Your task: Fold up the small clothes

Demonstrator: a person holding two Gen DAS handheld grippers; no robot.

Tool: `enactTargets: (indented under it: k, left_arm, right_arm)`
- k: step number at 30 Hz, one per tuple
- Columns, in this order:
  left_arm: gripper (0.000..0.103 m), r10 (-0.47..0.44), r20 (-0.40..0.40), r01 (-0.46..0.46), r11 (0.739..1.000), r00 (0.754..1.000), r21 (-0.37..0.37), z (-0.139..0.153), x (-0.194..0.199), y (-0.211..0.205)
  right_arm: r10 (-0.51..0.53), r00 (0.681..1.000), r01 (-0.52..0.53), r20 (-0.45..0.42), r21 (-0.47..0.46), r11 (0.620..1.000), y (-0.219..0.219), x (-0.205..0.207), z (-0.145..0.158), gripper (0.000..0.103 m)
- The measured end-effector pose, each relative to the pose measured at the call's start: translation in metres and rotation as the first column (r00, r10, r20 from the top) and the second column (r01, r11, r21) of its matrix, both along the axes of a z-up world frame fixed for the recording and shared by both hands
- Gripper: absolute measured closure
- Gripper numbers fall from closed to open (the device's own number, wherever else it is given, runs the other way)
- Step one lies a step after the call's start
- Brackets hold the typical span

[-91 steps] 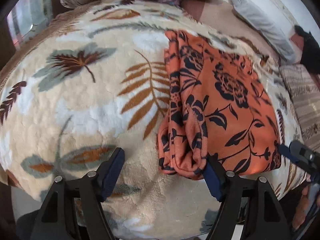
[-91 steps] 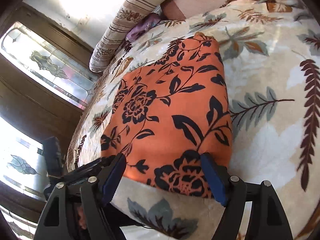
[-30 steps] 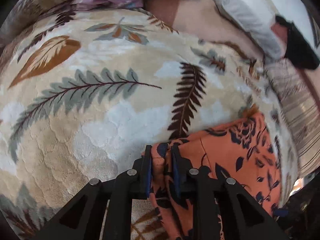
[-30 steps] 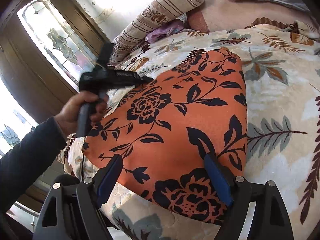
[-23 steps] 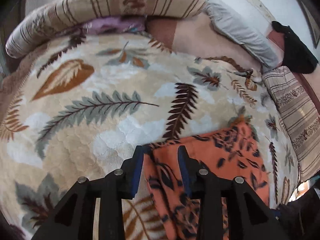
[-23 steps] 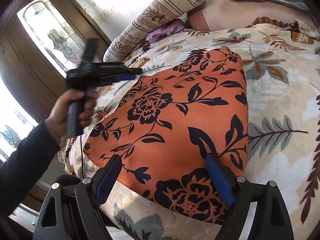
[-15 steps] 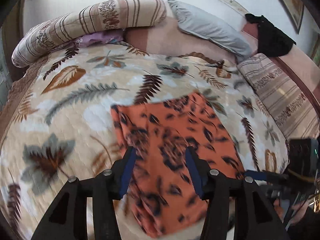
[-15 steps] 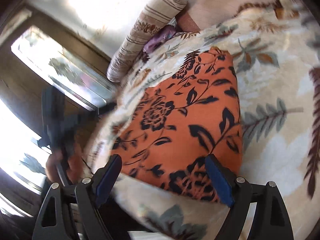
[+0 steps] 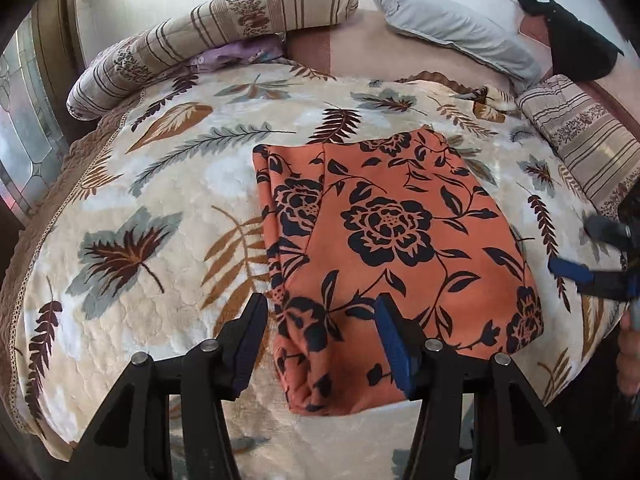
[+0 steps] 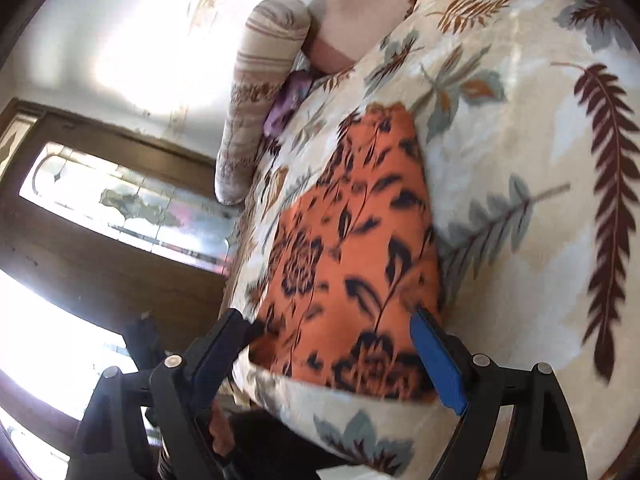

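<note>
Now the cloth (image 9: pixel 396 248) lies folded on the bed (image 9: pixel 132 216), free of both spread grippers, left (image 9: pixel 320 332) just widened and right (image 10: pixel 332 344), so a careless regrasp could drag its loose layers apart.

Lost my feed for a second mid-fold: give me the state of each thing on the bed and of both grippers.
Orange floral garment: folded, lying flat on the blanket, released.
Left gripper: open, jaws have just been opening, above the garment's near edge, nothing gripped.
Right gripper: open wide, empty, at the garment's edge.
Leaf-print blanket: spread over the bed.
Striped bolster: lying at the head.
</note>
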State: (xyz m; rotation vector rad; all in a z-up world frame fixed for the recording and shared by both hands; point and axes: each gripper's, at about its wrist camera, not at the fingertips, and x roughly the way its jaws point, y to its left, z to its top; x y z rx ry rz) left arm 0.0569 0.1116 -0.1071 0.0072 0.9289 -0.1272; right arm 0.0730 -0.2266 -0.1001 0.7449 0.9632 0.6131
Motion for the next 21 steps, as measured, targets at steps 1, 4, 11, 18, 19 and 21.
enactTargets:
  k: [1,4,11,18,19,21]
  left_arm:
    - [0.046,0.006,-0.012,-0.006,1.0,1.0,-0.001,-0.005,0.004,-0.001]
    - [0.045,0.029,-0.066,-0.028,1.0,0.997,0.005,-0.029,0.012,-0.006]
    - [0.031,0.062,-0.065,-0.067,0.994,0.996,-0.09,-0.041,0.012,0.012]
    - [0.024,0.056,-0.067,-0.065,0.988,0.996,-0.138,-0.047,0.015,0.021]
    - [0.024,0.056,-0.066,-0.065,0.988,0.996,-0.141,-0.047,0.014,0.021]
    - [0.023,0.056,-0.062,-0.064,0.988,0.997,-0.139,-0.047,0.014,0.021]
  right_arm:
    - [-0.01,1.0,0.01,-0.009,-0.008,1.0,-0.002,0.01,-0.001,0.016]
    - [-0.032,0.997,0.029,-0.067,-0.05,0.998,-0.004,0.045,-0.015,0.016]
    - [0.059,0.997,-0.072,-0.051,-0.318,0.945,0.04,0.055,-0.025,0.064]
    - [0.027,0.997,-0.046,-0.067,-0.312,0.949,0.035,0.05,-0.02,0.041]
    - [0.009,0.999,-0.022,-0.049,-0.276,0.961,0.027,0.052,-0.015,0.037]
    - [-0.034,0.999,0.035,0.009,-0.251,0.967,0.017,0.061,0.001,0.027]
